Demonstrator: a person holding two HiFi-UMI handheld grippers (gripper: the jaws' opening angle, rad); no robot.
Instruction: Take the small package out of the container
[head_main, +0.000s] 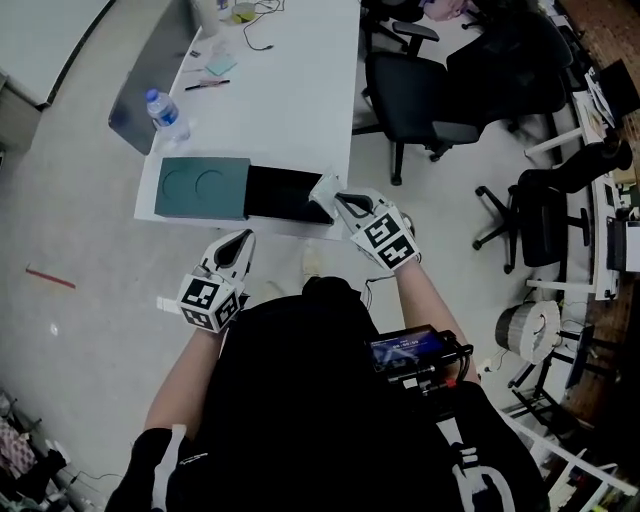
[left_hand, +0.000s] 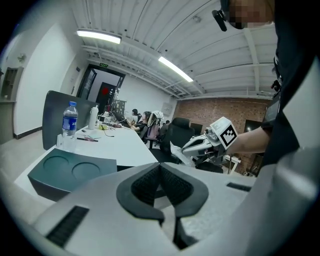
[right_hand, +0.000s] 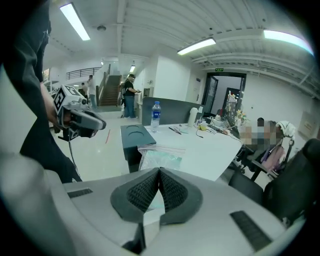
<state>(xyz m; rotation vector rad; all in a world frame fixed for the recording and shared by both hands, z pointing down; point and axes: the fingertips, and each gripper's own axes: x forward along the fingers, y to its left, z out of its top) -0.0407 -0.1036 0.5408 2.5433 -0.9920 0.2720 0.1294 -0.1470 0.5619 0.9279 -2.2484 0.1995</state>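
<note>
Right gripper view shows clear, greenish small package (right_hand: 160, 159)

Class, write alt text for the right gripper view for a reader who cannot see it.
The right gripper has its jaws shut on the small package, a clear zip bag, near the white table. Behind it stands the dark green container.

Cool, even brightness comes from long white ceiling strip lights (left_hand: 98, 36) high above the fingers (left_hand: 146, 186) of the left gripper (left_hand: 160, 170); shadows are faint. The glossy white tabletop (head_main: 300, 90) is nearly washed out. Both gripper views bulge fisheye-style, with black corners and blur below the fingers. Just beyond the fingers of the right gripper (right_hand: 159, 175), the clear plastic zip bag (right_hand: 160, 155) shows a pale sheen.
</note>
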